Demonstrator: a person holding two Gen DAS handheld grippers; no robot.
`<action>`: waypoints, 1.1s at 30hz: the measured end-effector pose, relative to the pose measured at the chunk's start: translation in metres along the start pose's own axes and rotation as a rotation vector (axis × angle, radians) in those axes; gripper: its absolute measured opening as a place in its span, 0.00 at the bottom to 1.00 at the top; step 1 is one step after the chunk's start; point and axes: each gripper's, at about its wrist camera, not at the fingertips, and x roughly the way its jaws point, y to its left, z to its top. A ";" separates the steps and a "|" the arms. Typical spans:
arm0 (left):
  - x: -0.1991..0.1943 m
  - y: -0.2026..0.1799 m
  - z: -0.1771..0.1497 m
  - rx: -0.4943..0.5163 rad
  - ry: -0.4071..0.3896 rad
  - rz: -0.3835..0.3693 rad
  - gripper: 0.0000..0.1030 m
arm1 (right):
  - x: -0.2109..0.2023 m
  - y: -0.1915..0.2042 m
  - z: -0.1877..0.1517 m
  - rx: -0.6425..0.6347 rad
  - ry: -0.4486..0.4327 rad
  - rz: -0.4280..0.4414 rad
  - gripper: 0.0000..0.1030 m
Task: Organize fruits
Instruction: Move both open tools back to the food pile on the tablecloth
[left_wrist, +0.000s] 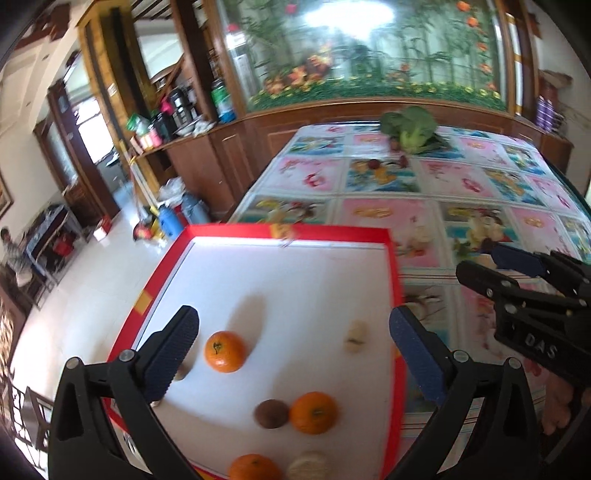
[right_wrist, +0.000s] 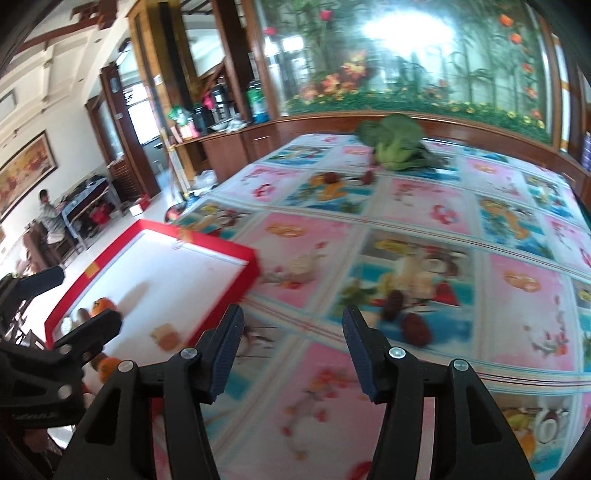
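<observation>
A red-rimmed tray (left_wrist: 395, 280) with a white floor holds three oranges (left_wrist: 225, 350), a brown fruit (left_wrist: 271, 413) and pale fruits (left_wrist: 356, 336). My left gripper (left_wrist: 293, 317) hangs open above the tray, with nothing between its fingers. My right gripper (right_wrist: 293, 314) is open over the patterned tablecloth, just right of the tray (right_wrist: 221, 247), and it is empty too. Two dark red fruits (right_wrist: 393, 304) lie on the cloth just beyond its right finger. The right gripper (left_wrist: 480, 264) also shows at the right edge of the left wrist view.
A green leafy vegetable (right_wrist: 395, 142) and small dark red fruits (right_wrist: 330, 177) lie at the table's far end. The tray sits at the table's left edge, with tiled floor (left_wrist: 92, 288) below. A person (right_wrist: 46, 214) sits far off on the left.
</observation>
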 end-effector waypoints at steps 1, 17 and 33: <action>-0.002 -0.005 0.002 0.013 -0.006 -0.007 1.00 | -0.003 -0.007 0.000 0.011 -0.002 -0.011 0.54; -0.002 -0.065 0.005 0.143 -0.007 -0.072 1.00 | -0.029 -0.091 -0.011 0.084 0.009 -0.148 0.55; 0.018 -0.097 0.003 0.178 0.049 -0.147 1.00 | -0.020 -0.085 -0.014 0.004 0.048 -0.121 0.55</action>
